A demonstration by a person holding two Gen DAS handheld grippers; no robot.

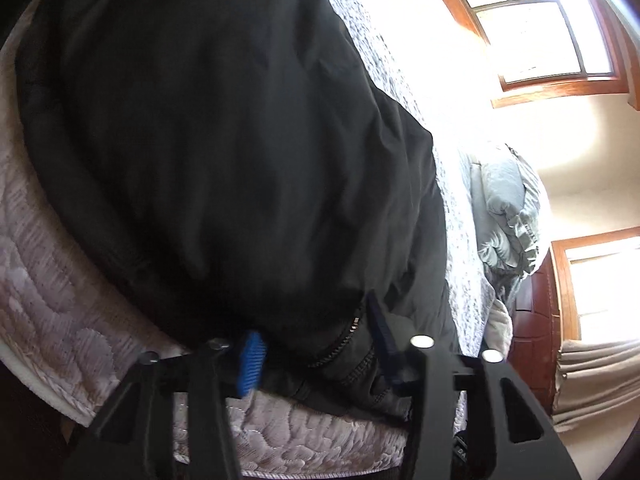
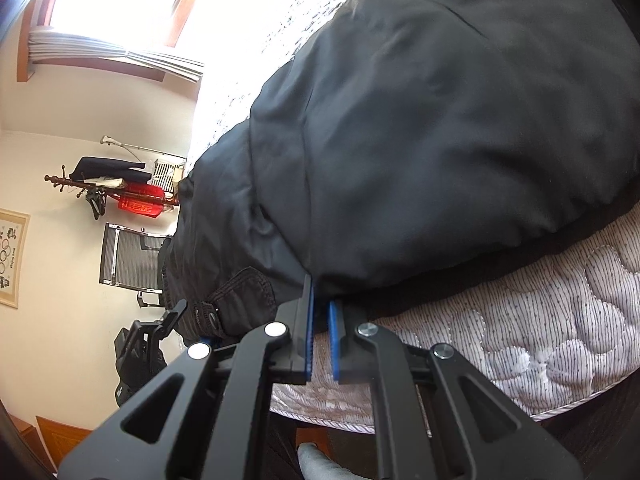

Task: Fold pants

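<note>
Both tools on pants (image 2: 420, 120): left (image 1: 316, 344) wide, right (image 2: 320, 304) narrow.

The black pants (image 1: 224, 152) ran past the top edge in both views, so the full shape did not show. In the left wrist view, fabric covered the tips of the left gripper (image 1: 316, 344), and the window (image 1: 536, 28) was washed out by glare. The 2 fingertips of the right gripper (image 2: 320, 304) disappeared under the cloth.
</note>
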